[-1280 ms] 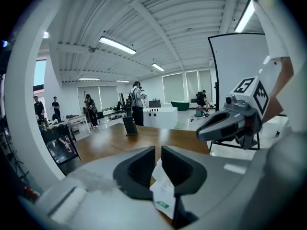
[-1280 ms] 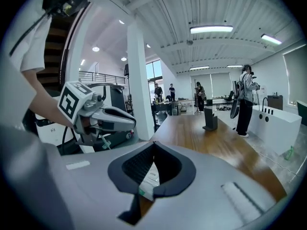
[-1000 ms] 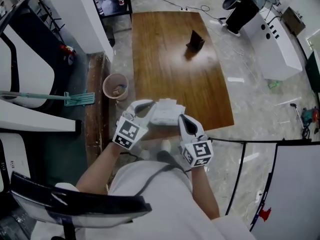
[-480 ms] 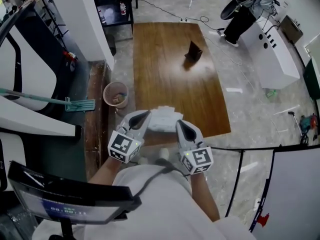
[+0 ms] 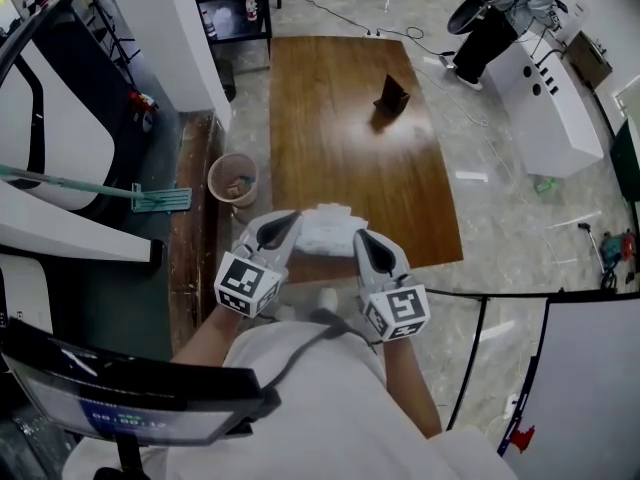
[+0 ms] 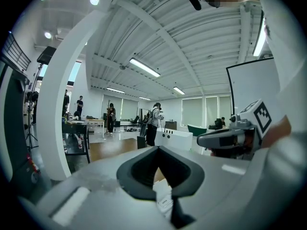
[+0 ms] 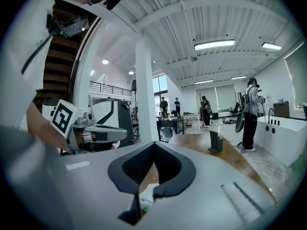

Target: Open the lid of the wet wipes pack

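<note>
The wet wipes pack [image 5: 328, 230] is white and soft, and it hangs in the air over the near edge of the wooden table [image 5: 350, 118]. My left gripper [image 5: 286, 228] is shut on the pack's left end and my right gripper [image 5: 364, 244] is shut on its right end. In the left gripper view a white, labelled bit of the pack [image 6: 165, 202] shows between the closed jaws of the left gripper [image 6: 163, 186]. In the right gripper view a white corner of the pack [image 7: 147, 194] sits pinched in the right gripper [image 7: 151, 176]. The lid is hidden from every view.
A small black stand [image 5: 392, 95] sits on the far half of the table. A bucket [image 5: 233, 178] and a mop [image 5: 150, 198] are on the floor to the left. A person [image 5: 500, 13] stands by a white counter [image 5: 550, 88] at the far right.
Both grippers have lifted the pack slightly off the table edge, and the left gripper has rolled a little. Both still hold the pack.
</note>
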`<act>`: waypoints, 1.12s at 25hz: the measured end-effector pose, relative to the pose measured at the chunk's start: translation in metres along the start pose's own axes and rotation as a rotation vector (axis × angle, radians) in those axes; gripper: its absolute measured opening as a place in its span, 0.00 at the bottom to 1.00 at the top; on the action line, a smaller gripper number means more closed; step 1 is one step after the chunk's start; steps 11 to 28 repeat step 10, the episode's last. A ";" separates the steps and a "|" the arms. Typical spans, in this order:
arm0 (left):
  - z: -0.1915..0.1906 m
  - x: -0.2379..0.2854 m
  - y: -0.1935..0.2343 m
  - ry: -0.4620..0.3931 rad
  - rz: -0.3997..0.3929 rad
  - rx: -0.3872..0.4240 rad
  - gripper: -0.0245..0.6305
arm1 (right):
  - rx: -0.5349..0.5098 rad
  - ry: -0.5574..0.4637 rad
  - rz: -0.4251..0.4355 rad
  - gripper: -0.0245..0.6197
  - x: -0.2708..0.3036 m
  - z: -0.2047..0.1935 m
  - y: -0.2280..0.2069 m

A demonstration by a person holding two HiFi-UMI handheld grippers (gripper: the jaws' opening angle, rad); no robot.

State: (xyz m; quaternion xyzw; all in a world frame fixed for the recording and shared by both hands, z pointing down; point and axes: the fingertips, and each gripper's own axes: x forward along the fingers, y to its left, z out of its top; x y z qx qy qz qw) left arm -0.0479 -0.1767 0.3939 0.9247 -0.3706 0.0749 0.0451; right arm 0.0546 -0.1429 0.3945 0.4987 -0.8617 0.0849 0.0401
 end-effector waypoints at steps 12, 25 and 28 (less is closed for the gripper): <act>0.000 0.009 0.007 0.003 0.003 -0.006 0.05 | -0.005 0.019 -0.012 0.05 0.005 -0.003 -0.010; 0.000 0.009 0.007 0.003 0.003 -0.006 0.05 | -0.005 0.019 -0.012 0.05 0.005 -0.003 -0.010; 0.000 0.009 0.007 0.003 0.003 -0.006 0.05 | -0.005 0.019 -0.012 0.05 0.005 -0.003 -0.010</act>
